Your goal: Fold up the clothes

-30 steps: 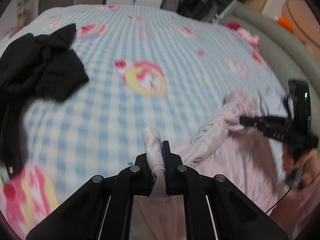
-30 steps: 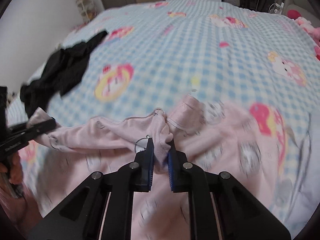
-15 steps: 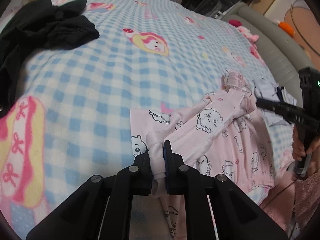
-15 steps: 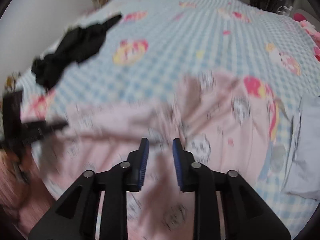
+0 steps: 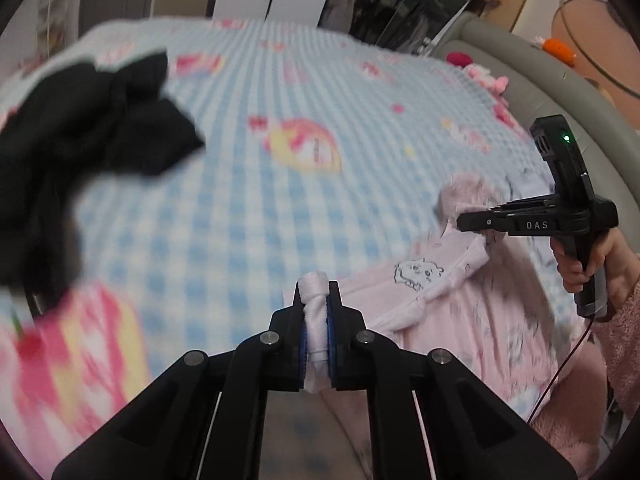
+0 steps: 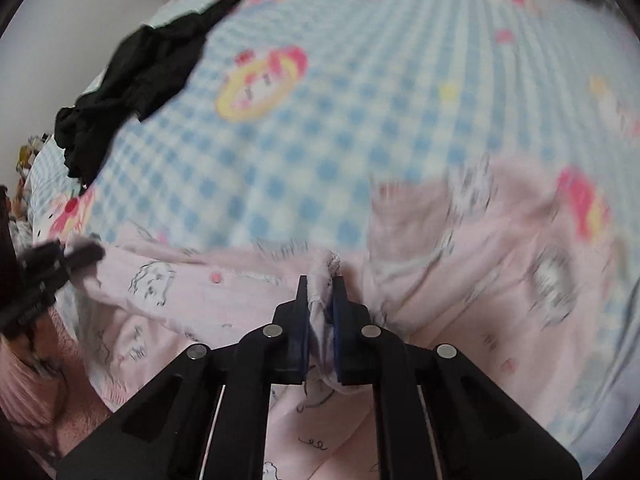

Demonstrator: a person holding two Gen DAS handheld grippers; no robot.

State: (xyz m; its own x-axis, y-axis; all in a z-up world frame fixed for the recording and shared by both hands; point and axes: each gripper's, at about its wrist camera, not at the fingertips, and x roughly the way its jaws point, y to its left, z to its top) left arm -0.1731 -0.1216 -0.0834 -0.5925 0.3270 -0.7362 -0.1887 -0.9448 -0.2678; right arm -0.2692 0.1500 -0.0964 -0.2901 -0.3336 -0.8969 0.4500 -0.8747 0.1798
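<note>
Now both grippers are clamped on the same pink cotton pyjama garment printed with small cartoon animals (image 5: 448,300), which lies spread over the near edge of the bed with its blue-and-white checked cover (image 5: 248,208).

Seen from the left wrist, the left gripper (image 5: 316,320) has its jaws closed tight on a rolled, pale pink twist of the garment's edge, and the cloth stands up between the blue pads. From that pinch the fabric runs off to the right toward the right gripper (image 5: 464,222), a black tool marked with white letters, held by a hand (image 5: 580,268) in a fuzzy pink sleeve (image 5: 616,336).

Seen from the right wrist, the right gripper (image 6: 320,300) has just been closing, and its jaws now pinch a bunched fold of the pink garment (image 6: 460,280) between them. The left gripper (image 6: 86,250) shows at the left edge, holding the garment's far end, though blur hides its tips.

A crumpled black garment (image 5: 92,140) lies on the bed cover well apart from the pink one, toward the far left. Both views are smeared by motion blur, so the cartoon prints on the cover are hard to make out.
</note>
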